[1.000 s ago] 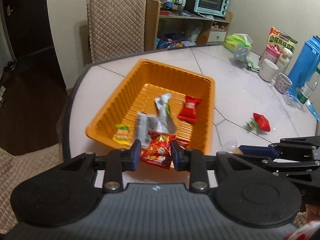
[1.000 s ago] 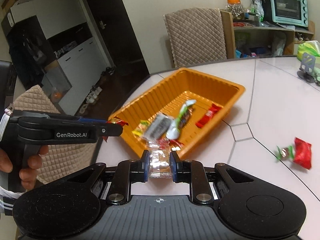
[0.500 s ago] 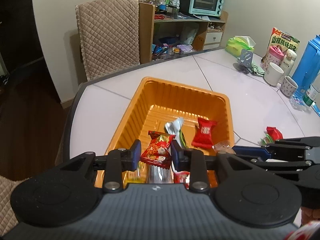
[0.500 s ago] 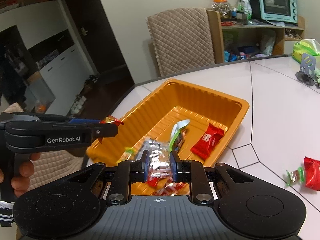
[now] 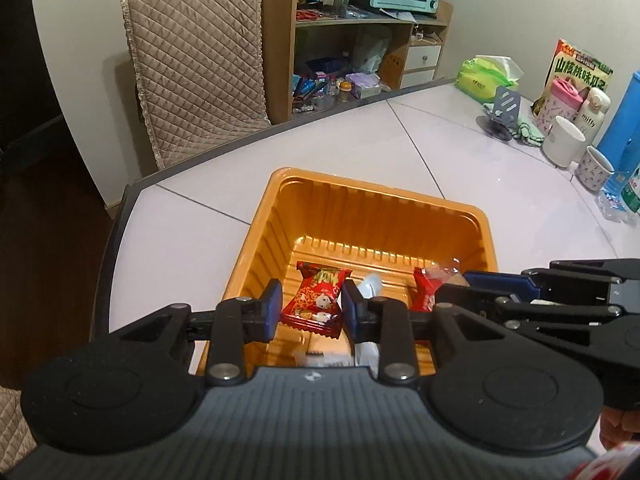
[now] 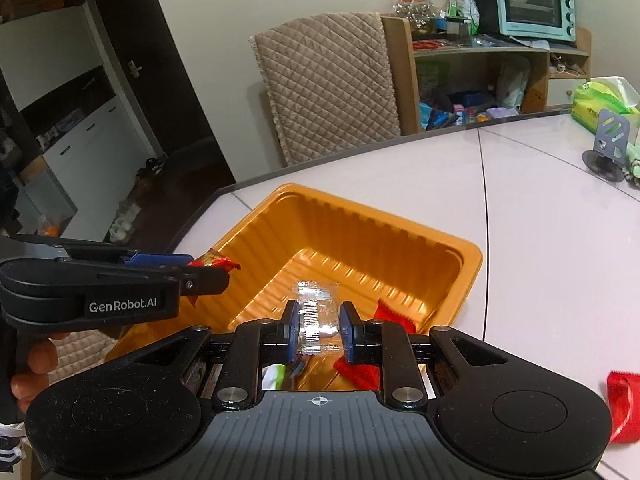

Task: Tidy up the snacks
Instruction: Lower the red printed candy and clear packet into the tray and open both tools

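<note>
Both grippers have travelled from the near edge of the table to a spot over the orange tray, each carrying its snack along. A second ago the tray lay well ahead of them; now its near rim is hidden under the gripper bodies in both wrist views.

Left gripper: jaws clamped on a red printed snack packet, which hangs between the pads above the tray floor. Grip unchanged through the move.

Right gripper: jaws pressed together on a clear wrapped candy, also held over the tray interior. In the left wrist view the right gripper shows at the right edge, its tips beside the left one's, with the clear wrapper poking out.

Already lying in the tray: a red candy near the right wall, a silver wrapper partly hidden behind the left gripper's finger, other pieces under the gripper bodies, too covered to name.

One red snack lies out on the white table, to the right of the tray, well apart from both grippers.

Reading: carry step looks done; both snacks are positioned for release. Next move likely calls for opening the jaws so each piece drops in. After that, the loose red snack on the table remains to collect.
</note>
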A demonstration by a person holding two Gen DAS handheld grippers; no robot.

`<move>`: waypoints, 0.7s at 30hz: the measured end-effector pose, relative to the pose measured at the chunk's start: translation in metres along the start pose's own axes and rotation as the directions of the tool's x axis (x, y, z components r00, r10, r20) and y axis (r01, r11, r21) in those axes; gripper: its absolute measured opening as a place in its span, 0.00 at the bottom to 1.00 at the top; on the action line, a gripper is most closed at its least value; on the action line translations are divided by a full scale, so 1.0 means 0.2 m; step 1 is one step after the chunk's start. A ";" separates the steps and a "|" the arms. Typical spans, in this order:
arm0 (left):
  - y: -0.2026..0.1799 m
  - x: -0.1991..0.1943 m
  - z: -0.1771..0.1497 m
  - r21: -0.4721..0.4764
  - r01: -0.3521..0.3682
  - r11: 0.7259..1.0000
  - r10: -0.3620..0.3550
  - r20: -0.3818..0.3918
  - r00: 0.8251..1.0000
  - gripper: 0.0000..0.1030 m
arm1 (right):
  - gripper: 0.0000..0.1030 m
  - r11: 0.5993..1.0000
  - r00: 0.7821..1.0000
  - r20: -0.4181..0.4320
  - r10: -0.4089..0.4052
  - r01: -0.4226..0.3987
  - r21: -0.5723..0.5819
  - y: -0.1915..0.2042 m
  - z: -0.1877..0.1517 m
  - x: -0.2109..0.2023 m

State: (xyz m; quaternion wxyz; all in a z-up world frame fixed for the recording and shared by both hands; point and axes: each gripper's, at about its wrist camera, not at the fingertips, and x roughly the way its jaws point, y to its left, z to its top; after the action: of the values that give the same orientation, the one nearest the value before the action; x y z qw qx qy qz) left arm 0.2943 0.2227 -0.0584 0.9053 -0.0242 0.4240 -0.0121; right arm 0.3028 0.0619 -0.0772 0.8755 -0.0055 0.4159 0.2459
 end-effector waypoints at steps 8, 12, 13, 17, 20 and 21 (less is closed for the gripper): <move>-0.01 0.15 0.07 0.019 -0.002 1.000 0.003 -0.026 1.000 0.28 | 0.21 1.000 1.000 -0.008 -0.020 0.020 0.005 -0.07 0.05 0.13; -0.01 0.18 0.09 0.019 -0.001 1.000 0.002 -0.031 1.000 0.28 | 0.21 1.000 1.000 -0.001 -0.018 0.018 0.008 -0.09 0.06 0.16; -0.01 0.18 0.09 0.019 -0.001 1.000 0.001 -0.032 0.999 0.28 | 0.21 1.000 1.000 0.000 -0.020 0.020 0.010 -0.10 0.06 0.17; -0.01 0.20 0.10 0.018 -0.001 1.000 0.002 -0.034 0.999 0.28 | 0.21 1.000 1.000 0.025 -0.002 0.001 0.028 -0.11 0.08 0.18; -0.01 0.21 0.10 0.017 -0.002 1.000 0.003 -0.036 0.999 0.28 | 0.22 0.999 1.000 0.026 0.006 -0.007 0.043 -0.12 0.10 0.19; -0.01 0.21 0.10 0.017 -0.002 1.000 0.003 -0.036 0.999 0.28 | 0.22 0.999 1.000 0.026 0.006 -0.008 0.052 -0.13 0.11 0.18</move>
State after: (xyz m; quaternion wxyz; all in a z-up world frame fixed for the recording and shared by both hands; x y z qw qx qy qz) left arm 0.3367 0.2189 -0.0785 0.8977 -0.0158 0.4401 -0.0151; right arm 0.3492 0.0591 -0.0952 0.8797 0.0217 0.4110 0.2382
